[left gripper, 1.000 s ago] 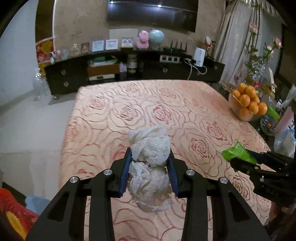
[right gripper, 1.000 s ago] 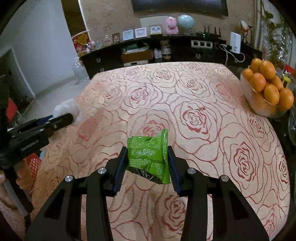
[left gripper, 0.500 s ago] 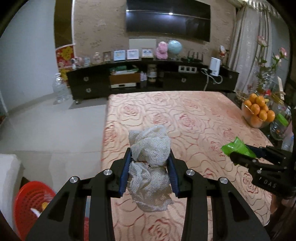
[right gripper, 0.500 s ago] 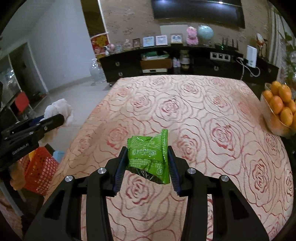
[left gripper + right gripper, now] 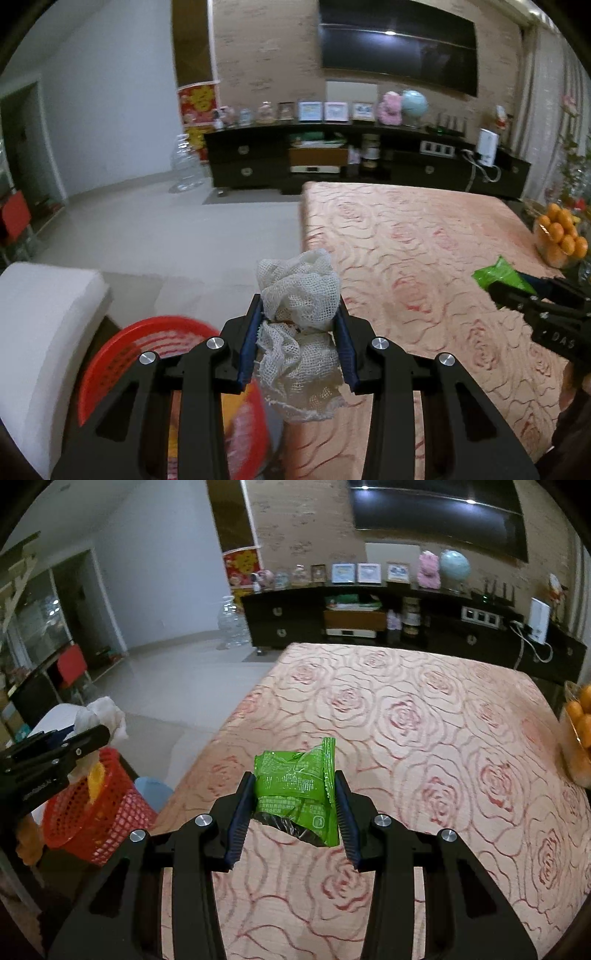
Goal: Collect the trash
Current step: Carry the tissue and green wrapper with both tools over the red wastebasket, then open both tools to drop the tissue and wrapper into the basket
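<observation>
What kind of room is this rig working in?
Most likely a home living room: a wall-mounted TV above a long dark media cabinet lined with framed photos, plus a table under a rose-patterned cloth with a bowl of oranges.

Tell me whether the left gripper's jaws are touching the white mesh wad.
Touching. The left wrist view shows the left gripper with both blue-padded jaws pressed against the sides of the white mesh wad, no gap on either side.

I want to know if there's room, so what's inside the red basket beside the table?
The red basket holds something yellow. The left gripper with its white mesh wad hides the rest.
</observation>
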A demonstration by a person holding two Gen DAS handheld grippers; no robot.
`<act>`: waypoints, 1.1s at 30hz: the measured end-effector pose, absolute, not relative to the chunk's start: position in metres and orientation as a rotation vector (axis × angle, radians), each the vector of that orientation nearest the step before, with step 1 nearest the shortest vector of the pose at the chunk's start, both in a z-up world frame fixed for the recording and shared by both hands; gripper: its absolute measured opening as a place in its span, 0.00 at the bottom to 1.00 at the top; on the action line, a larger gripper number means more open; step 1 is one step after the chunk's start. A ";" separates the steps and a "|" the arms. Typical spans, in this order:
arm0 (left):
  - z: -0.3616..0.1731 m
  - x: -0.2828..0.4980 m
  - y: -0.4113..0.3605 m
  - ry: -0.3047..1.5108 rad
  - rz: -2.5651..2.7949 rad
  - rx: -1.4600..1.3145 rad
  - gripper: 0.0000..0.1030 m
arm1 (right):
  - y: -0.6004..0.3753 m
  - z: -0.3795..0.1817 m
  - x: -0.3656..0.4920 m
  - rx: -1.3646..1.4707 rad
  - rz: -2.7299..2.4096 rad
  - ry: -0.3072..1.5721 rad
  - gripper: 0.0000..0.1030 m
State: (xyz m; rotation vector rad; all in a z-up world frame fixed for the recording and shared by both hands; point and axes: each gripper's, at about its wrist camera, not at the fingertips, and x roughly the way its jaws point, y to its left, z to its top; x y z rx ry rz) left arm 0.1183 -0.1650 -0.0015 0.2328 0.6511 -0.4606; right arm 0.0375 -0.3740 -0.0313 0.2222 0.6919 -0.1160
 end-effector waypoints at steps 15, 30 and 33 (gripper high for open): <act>-0.005 0.125 -0.051 0.677 -0.238 0.193 0.34 | -0.280 -0.010 0.073 0.183 0.109 0.697 0.40; -0.017 0.130 -0.009 0.739 -0.150 0.167 0.34 | -0.195 -0.015 0.114 0.149 0.321 0.768 0.40; -0.021 0.133 -0.005 0.753 -0.144 0.163 0.34 | -0.179 -0.016 0.117 0.126 0.357 0.775 0.40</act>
